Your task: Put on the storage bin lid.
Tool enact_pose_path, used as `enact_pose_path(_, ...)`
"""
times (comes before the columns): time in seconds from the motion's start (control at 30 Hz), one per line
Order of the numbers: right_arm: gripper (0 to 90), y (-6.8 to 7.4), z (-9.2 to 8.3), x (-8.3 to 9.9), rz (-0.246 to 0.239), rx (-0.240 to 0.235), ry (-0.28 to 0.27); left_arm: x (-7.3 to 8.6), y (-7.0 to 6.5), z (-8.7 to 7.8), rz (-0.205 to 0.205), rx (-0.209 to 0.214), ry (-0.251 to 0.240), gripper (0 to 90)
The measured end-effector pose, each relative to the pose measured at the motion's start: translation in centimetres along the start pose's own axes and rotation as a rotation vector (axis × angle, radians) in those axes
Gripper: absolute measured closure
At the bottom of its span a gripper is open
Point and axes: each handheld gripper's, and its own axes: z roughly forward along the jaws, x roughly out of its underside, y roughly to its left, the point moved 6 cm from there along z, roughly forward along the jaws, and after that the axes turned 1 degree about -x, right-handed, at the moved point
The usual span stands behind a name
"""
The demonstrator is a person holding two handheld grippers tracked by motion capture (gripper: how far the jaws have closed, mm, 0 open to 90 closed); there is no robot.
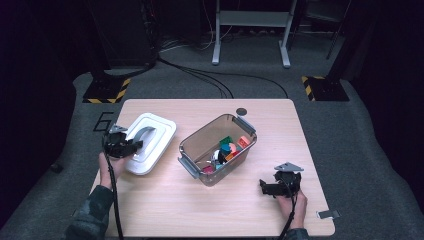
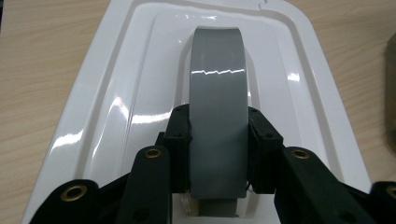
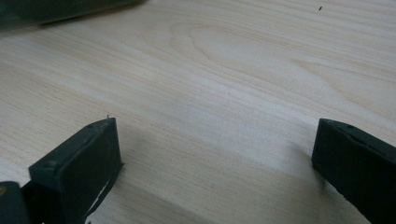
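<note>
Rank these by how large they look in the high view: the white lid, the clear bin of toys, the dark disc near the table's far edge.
1. Clear bin, slightly the largest.
2. White lid, close behind; the left tool covers part of it, so this order is unsure.
3. Dark disc, far the smallest.

Black claws (image 1: 131, 146) w/ brass screws, grey triangular top plates, black cables; dark camo-ish sleeve (image 1: 90, 212).

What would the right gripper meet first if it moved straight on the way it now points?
Probably the clear box of small colourful items. In the high view the right gripper, fingers open over bare table, points left toward the box's near end. Depth is unclear, so it might pass just in front.
</note>
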Motion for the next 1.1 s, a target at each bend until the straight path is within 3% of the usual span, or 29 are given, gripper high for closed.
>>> enact_pose_path(0.3,0.3,0.0,0.0,0.0,0.0,-0.001,-0.001,-2.2,-0.3,-2.6,-0.003,0.055,-0.041,66.8)
enact_pose_path(0.5,0.3,0.0,0.0,0.0,0.001,-0.001,-0.001,-3.5,-0.9,-3.9,0.017,0.072,-0.047,66.8)
enact_pose_path(1.1,0.4,0.0,0.0,0.0,0.001,0.001,-0.001,-7.1,-5.0,-4.9,0.11,0.144,-0.074,66.8)
